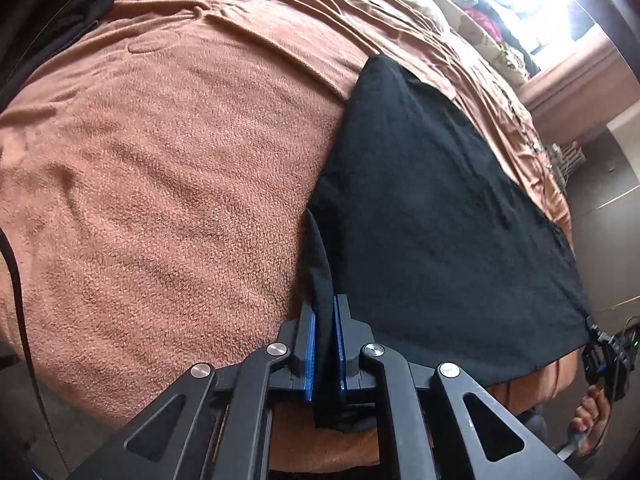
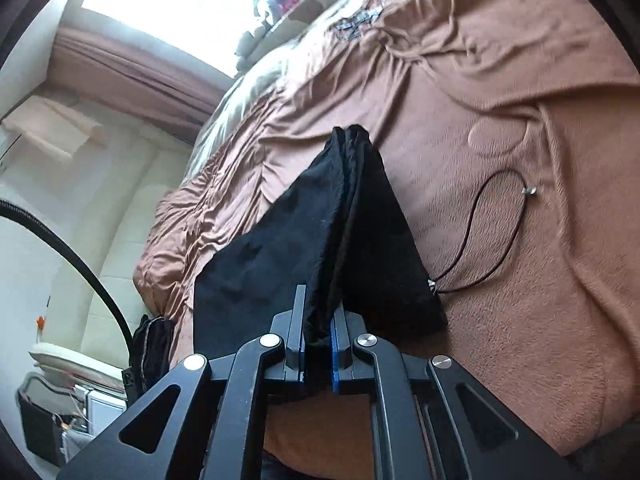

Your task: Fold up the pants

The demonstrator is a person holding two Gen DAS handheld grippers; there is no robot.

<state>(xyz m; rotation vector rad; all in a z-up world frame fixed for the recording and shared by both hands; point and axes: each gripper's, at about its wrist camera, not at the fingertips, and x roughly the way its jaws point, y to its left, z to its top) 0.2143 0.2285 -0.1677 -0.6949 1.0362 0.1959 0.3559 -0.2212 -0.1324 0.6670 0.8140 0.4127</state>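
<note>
On the left, the left tongs (image 1: pixel 324 344) are clamping their blue pads on a near corner of the black soft-fabric pants (image 1: pixel 440 220), a strip of dark cloth running up between the closed jaws. The pants are lying spread on the brown fleecy bed blanket (image 1: pixel 160 180), close to the bed's near edge. Further right, the right tongs (image 2: pixel 318 344) are clamping the other near corner, and from there the cloth is rising in a tented ridge toward its far end; in the left wrist view those tongs are showing small at the far corner (image 1: pixel 608 356), with a hand (image 1: pixel 592 420) under them.

Judging by this, the step is lifting the near edge to fold it over. Doing it well would likely mean raising both corners evenly, keeping the edge taut between them, and laying it squarely on the far edge so no wrinkle is trapped. A thin black cable (image 2: pixel 492 232) is lying on the blanket just beside the pants and could snag.

No container is showing clearly; the clutter off the bed is too blurred to tell.
</note>
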